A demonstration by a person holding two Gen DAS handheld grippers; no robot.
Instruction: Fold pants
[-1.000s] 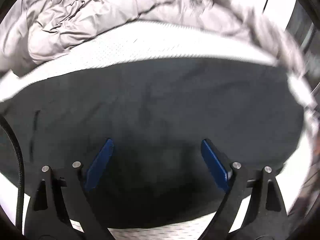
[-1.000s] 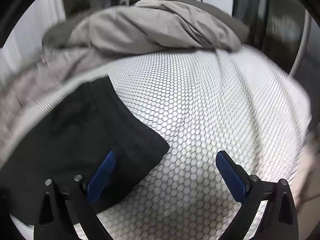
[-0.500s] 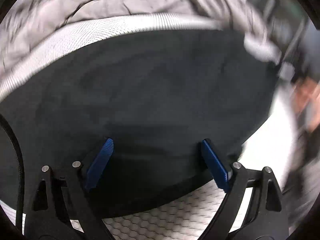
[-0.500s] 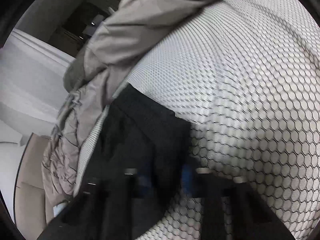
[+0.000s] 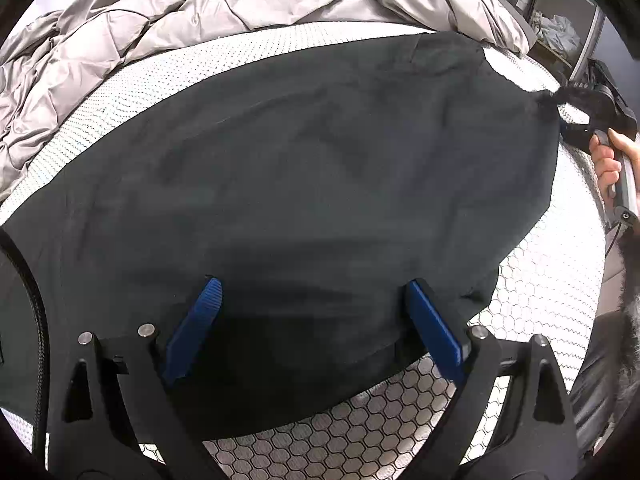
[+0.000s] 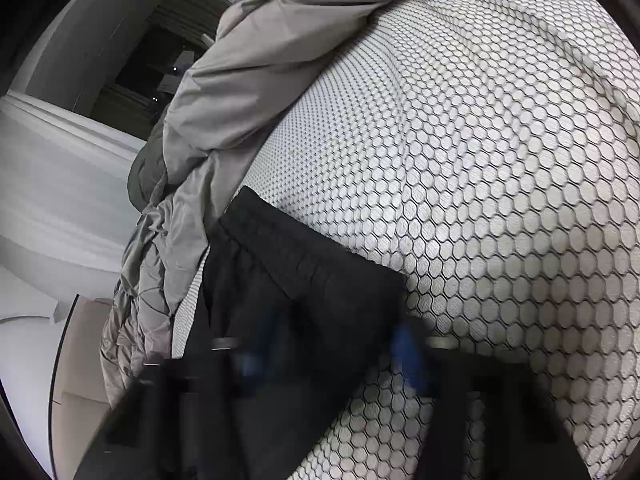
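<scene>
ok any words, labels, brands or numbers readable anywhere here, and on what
None: no text can be read in either view.
pants: plain black, no label or print showing.
mattress: honeycomb pattern only.
duvet: plain grey.
shelf: items too small and blurred to read.

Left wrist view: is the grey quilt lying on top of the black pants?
No, the grey quilt lies bunched behind the black pants, apart from them.

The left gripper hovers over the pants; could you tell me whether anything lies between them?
Nothing visible does. The left gripper stands open directly above the black pants, which lie spread on the honeycomb-patterned mattress. The grey duvet is bunched beyond the pants, clear of the approach.
</scene>
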